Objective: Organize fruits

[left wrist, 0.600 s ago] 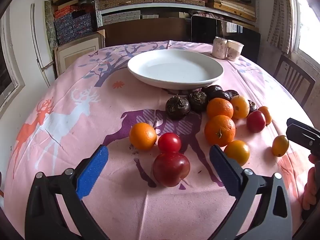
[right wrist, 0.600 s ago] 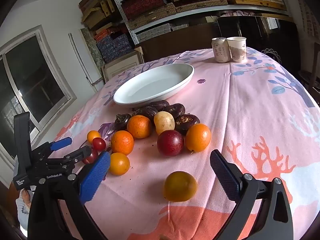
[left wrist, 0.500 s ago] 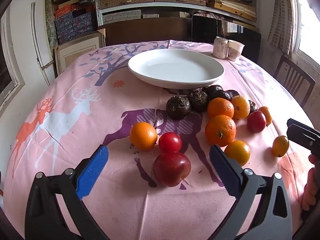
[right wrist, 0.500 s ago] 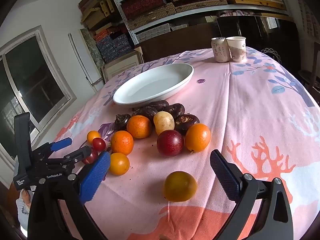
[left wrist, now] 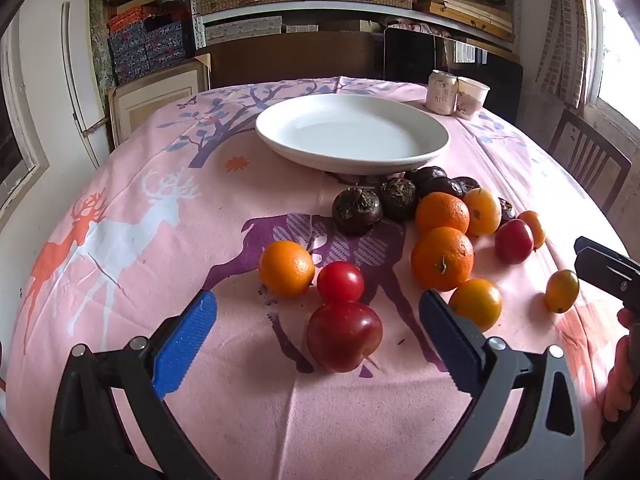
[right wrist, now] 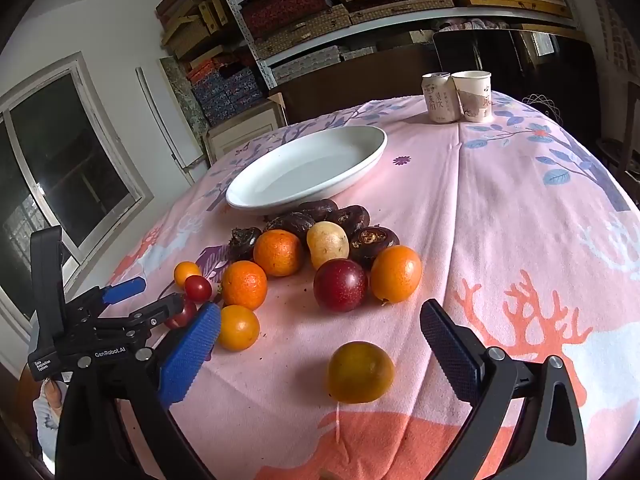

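Observation:
An empty white plate [left wrist: 352, 136] stands at the middle back of the table; it also shows in the right wrist view [right wrist: 308, 170]. Loose fruit lies in front of it: oranges [left wrist: 442, 258], dark round fruits [left wrist: 357, 210], a red tomato [left wrist: 340, 281]. My left gripper [left wrist: 318, 330] is open, its fingers either side of a big red plum [left wrist: 344, 336] without touching. My right gripper [right wrist: 320, 350] is open just behind a yellow-orange fruit [right wrist: 361, 372], which lies apart from the pile.
A drink can [right wrist: 438, 98] and a paper cup [right wrist: 474, 96] stand at the table's far edge. A pink patterned cloth [left wrist: 140, 240] covers the table. A wooden chair [left wrist: 588, 160] stands at the right. Shelves of boxes line the back wall.
The left gripper has crept slightly forward toward the red plum. The right gripper and the fruit have not visibly moved.

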Tool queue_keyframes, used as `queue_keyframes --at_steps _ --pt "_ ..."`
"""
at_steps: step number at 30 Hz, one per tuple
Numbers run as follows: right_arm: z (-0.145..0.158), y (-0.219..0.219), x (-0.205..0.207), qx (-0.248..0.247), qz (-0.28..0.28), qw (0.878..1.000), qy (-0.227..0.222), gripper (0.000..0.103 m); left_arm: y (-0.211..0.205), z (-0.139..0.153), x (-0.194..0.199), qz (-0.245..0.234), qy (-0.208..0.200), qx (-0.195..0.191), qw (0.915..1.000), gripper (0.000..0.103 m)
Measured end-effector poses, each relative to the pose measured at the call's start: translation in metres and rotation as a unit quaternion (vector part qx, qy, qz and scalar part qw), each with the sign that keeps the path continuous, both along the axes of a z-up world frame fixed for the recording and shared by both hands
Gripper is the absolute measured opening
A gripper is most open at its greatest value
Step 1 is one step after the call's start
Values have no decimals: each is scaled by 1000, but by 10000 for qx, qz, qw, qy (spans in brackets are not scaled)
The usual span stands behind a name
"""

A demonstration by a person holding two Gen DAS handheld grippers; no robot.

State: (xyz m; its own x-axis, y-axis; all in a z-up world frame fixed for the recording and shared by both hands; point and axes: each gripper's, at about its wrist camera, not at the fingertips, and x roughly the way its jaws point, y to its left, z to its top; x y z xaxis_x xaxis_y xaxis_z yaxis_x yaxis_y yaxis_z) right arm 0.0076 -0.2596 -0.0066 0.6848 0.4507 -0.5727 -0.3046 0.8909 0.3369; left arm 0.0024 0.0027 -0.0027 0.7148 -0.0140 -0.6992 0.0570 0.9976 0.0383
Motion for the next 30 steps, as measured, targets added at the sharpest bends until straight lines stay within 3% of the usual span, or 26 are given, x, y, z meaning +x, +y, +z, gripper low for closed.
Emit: queue_keyframes --at_steps 30 --pt "-1 1 1 15 2 10000 33 100 0 -7 2 9 89 9 10000 99"
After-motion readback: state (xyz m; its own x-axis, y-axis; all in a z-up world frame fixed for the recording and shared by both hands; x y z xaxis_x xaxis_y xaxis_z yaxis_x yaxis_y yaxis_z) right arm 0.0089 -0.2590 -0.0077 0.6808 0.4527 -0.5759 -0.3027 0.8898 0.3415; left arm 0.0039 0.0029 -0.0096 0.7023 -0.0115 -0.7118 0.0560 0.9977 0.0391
